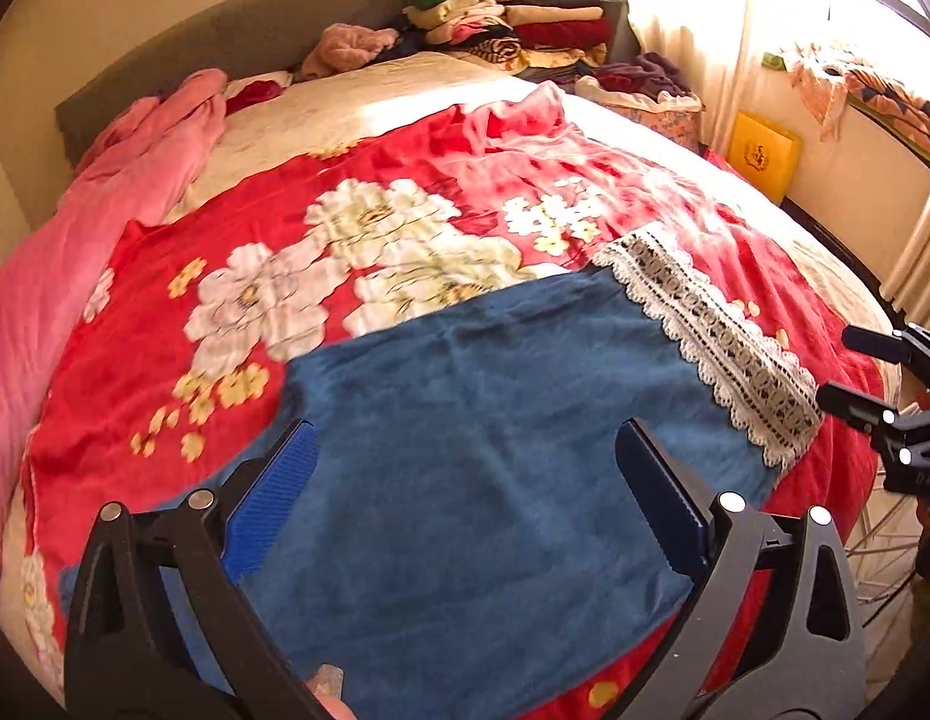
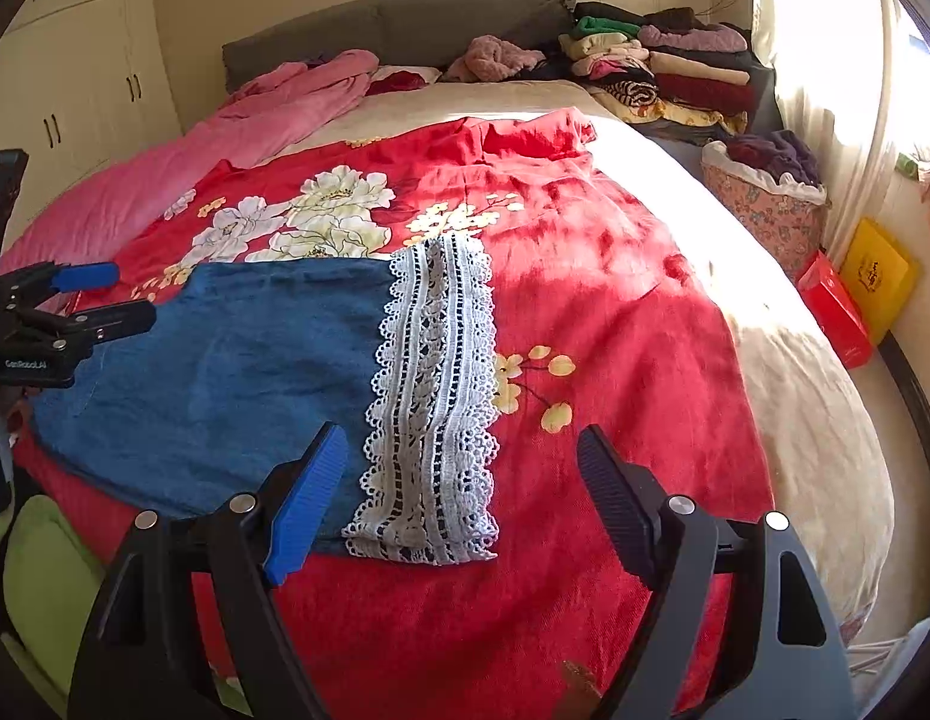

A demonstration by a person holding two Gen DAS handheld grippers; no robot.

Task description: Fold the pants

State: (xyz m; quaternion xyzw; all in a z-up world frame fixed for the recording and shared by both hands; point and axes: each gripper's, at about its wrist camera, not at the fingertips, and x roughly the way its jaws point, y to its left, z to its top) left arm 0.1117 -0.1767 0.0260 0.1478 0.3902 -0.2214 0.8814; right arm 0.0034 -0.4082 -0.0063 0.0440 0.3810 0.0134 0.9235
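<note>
Blue denim pants (image 1: 495,438) with a white lace hem (image 1: 711,336) lie flat on a red floral bedspread (image 1: 273,228). In the right wrist view the pants (image 2: 237,360) lie left of centre, with the lace hem (image 2: 435,396) at their right end. My left gripper (image 1: 465,480) is open above the blue cloth, holding nothing. My right gripper (image 2: 462,474) is open above the lace hem, empty. The right gripper also shows at the right edge of the left wrist view (image 1: 867,372). The left gripper shows at the left edge of the right wrist view (image 2: 105,297).
A pink blanket (image 2: 237,138) lies along the bed's left side. Stacks of folded clothes (image 2: 657,66) sit by the grey headboard (image 2: 405,24). A floral basket (image 2: 771,204), a red box (image 2: 837,312) and a yellow box (image 2: 879,276) stand right of the bed. White wardrobe (image 2: 75,72) at left.
</note>
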